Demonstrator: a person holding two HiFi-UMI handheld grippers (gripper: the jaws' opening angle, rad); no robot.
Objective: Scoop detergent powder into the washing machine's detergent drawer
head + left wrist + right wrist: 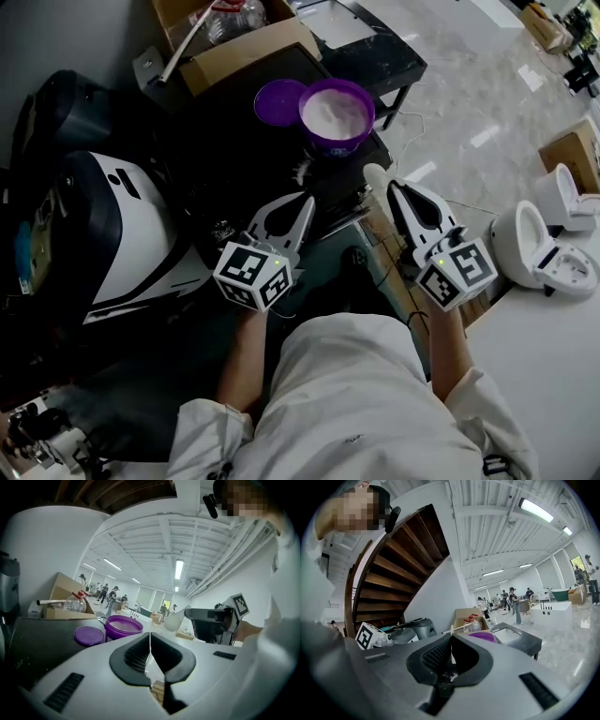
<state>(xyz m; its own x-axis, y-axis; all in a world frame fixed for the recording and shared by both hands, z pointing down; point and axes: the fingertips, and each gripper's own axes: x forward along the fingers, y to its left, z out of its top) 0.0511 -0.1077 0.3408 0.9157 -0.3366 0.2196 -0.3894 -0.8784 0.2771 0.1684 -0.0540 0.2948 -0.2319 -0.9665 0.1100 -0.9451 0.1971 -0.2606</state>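
At nine o'clock in the head view stood a white-and-dark machine (112, 225); whether it was the washer could not be told, and no detergent drawer showed in any view. Next came the left claw (302, 206), its jaws pressed together on nothing, pointing toward one o'clock. Ahead of it on the dark bench (225, 117) lay a purple lid (278, 100), and touching the lid's right edge stood the open purple tub (337, 142), well filled with white powder. From the left claw the tub lay at about one o'clock, near but apart. The right claw (398, 192) was clamped shut on the handle of a white scoop (375, 175), whose long axis ran on from the claw, bowl leading toward eleven o'clock. From that bowl the tub sat at eleven o'clock, just beyond the tip and in line with the scoop. By my reading the right claw was the nearer and the one armed for the job, needing only a short push forward and a dip into the powder. The left looked spare, perhaps to steady the tub.
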